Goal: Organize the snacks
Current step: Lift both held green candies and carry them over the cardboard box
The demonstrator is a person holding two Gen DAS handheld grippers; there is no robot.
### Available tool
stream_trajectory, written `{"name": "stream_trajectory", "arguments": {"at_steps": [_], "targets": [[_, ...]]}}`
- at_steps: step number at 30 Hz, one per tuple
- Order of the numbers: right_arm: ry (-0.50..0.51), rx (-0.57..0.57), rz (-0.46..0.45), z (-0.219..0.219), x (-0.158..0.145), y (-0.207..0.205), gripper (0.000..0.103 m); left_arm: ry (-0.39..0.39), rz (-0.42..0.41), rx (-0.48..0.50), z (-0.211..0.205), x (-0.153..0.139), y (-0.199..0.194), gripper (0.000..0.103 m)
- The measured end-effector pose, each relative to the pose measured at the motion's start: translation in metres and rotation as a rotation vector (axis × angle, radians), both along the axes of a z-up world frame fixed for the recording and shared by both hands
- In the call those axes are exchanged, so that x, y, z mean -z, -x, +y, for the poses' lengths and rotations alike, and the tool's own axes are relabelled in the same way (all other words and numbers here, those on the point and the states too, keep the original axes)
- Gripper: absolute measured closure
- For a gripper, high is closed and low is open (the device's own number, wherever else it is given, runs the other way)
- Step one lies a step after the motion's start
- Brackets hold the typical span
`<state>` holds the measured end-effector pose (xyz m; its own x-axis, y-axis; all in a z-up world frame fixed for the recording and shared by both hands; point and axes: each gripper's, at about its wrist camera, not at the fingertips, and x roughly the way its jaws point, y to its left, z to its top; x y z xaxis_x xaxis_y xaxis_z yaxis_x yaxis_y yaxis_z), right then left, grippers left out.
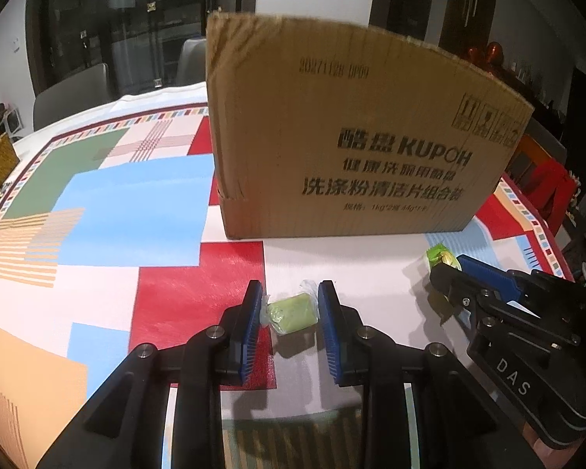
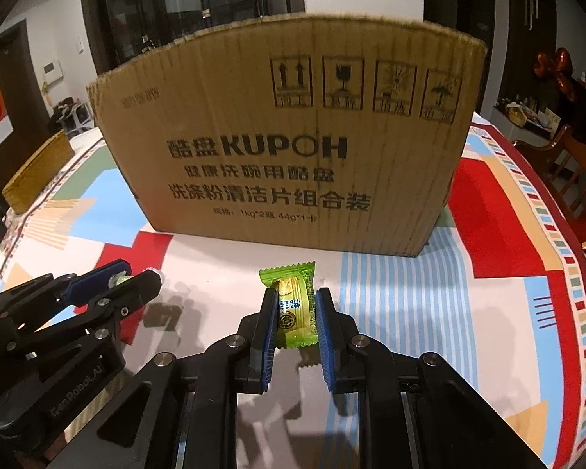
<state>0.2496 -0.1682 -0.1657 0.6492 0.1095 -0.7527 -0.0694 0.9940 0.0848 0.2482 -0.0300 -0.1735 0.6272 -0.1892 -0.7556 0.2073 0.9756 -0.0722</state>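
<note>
Clamped between blue pads of left gripper: pale green cake in clear wrapper, lifted just above patterned tablecloth. Right gripper likewise closed tight on green-wrapped snack packet, crimped end poking out past fingertips. Beyond both, close behind, upright KUPOH cardboard box standing on same cloth.

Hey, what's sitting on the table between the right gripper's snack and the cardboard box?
Nothing: in the right wrist view, bare tablecloth separates the green snack packet from the cardboard box.
</note>
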Motion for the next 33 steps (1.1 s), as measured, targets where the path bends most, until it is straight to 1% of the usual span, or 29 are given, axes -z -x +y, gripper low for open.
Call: {"name": "stream_trajectory", "arguments": {"at_steps": [23, 33], "targets": [[0.003, 0.012, -0.119, -0.002, -0.066, 0.031, 0.083, 0.017, -0.104, -0.015, 0.002, -0.064, 0.027, 0.074], [-0.003, 0.022, -0.171, -0.005, -0.092, 0.042, 0.082, 0.021, -0.152, -0.015, 0.001, -0.095, 0.03, 0.074]]}}
